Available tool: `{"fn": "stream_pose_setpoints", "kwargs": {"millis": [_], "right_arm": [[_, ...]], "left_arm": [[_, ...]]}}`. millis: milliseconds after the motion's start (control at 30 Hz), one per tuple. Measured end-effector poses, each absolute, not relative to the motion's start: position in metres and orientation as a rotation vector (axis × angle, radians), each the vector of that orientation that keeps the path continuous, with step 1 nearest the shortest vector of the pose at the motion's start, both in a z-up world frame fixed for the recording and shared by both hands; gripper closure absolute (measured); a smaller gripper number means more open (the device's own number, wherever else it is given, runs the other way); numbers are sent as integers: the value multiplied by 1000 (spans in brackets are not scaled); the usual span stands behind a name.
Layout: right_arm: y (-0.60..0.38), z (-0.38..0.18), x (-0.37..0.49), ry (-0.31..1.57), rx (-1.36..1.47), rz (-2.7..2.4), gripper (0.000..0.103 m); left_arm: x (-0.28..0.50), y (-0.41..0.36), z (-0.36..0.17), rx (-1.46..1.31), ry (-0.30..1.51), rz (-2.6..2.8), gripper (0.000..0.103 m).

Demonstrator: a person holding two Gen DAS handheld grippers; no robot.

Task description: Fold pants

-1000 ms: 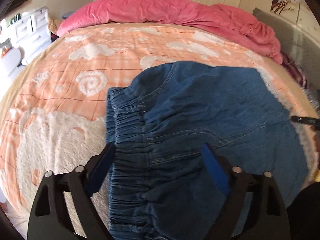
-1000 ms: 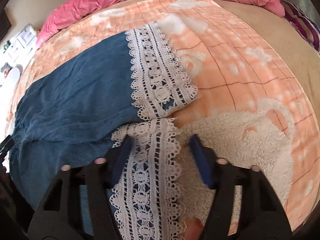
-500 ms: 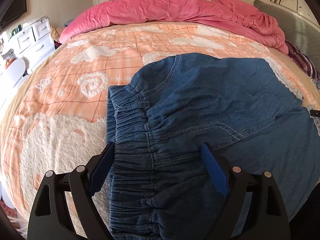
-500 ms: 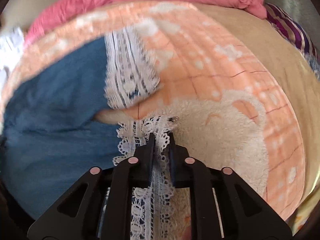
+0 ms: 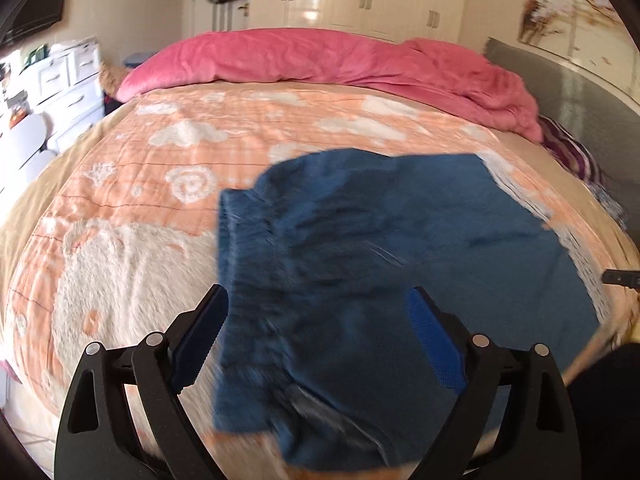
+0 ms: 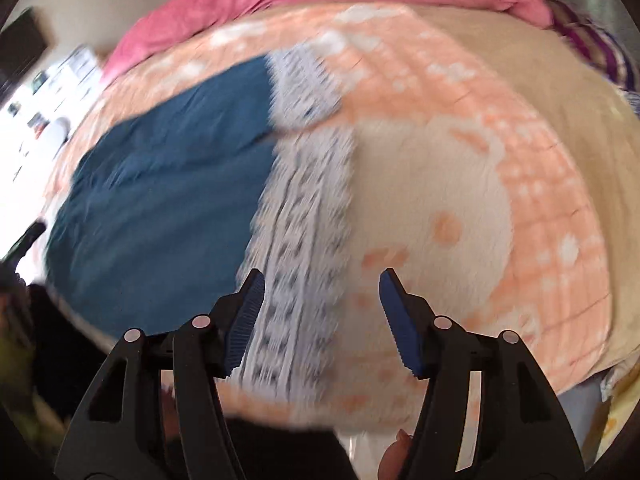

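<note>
Right gripper [image 6: 322,312] jaws just opened, releasing lace hem [image 6: 304,240], left gripper [image 5: 316,344] wide open over pants [image 5: 400,240]

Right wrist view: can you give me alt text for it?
The right gripper hangs open above the white lace hem of blue denim pants, its jaws just opened and pressing on nothing. The pants lie on an orange-and-cream blanket; the picture is motion-blurred.

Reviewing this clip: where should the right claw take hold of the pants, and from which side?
Probably the white lace hem of the pants, coming from above at the near bed edge. That strip lies flat between the open right claw fingers, a thin edge easy to pinch.
</note>
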State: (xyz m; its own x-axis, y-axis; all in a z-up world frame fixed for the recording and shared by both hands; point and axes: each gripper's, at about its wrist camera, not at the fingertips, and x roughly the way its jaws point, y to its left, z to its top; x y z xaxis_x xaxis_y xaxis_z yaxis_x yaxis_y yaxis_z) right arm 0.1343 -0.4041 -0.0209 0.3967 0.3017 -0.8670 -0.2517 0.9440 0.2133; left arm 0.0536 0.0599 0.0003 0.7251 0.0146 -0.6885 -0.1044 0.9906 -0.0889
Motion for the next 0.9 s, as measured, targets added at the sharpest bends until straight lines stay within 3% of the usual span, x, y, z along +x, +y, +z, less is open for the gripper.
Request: {"fn": "stream_pose_setpoints", "kwargs": {"millis": [67, 100, 167, 333, 533, 567, 600, 633, 733, 800, 900], "right_arm": [[-402, -30, 127, 1149, 44, 385, 53], [-397, -35, 124, 1166, 19, 400, 70], [-385, -38, 114, 1170, -63, 411, 94], [-386, -32, 105, 1158, -79, 391, 96], [-385, -41, 110, 1225, -132, 353, 88], [-380, -36, 111, 1229, -161, 340, 83], [-376, -31, 113, 1220, -184, 324, 67], [-374, -23, 113, 1193, -194, 309, 59], [-361, 12, 120, 1086, -186, 321, 54], [-341, 33, 128, 1008, -208, 339, 40], [-294, 51, 146, 930, -212, 433, 34]], "left_arm": [[49, 50, -4, -111, 775, 39, 13], [48, 44, -9, -93, 793, 32, 13], [51, 39, -21, -64, 831, 47, 13], [58, 47, -37, -53, 898, 119, 13], [60, 43, -41, -7, 917, 135, 11], [58, 45, -39, -22, 912, 126, 11], [57, 47, -36, -38, 907, 120, 11], [55, 50, -32, -66, 896, 109, 11], [48, 61, -9, -137, 838, 78, 10], [49, 70, 9, -151, 793, 83, 8], [61, 86, 27, -147, 750, 119, 7]]}}
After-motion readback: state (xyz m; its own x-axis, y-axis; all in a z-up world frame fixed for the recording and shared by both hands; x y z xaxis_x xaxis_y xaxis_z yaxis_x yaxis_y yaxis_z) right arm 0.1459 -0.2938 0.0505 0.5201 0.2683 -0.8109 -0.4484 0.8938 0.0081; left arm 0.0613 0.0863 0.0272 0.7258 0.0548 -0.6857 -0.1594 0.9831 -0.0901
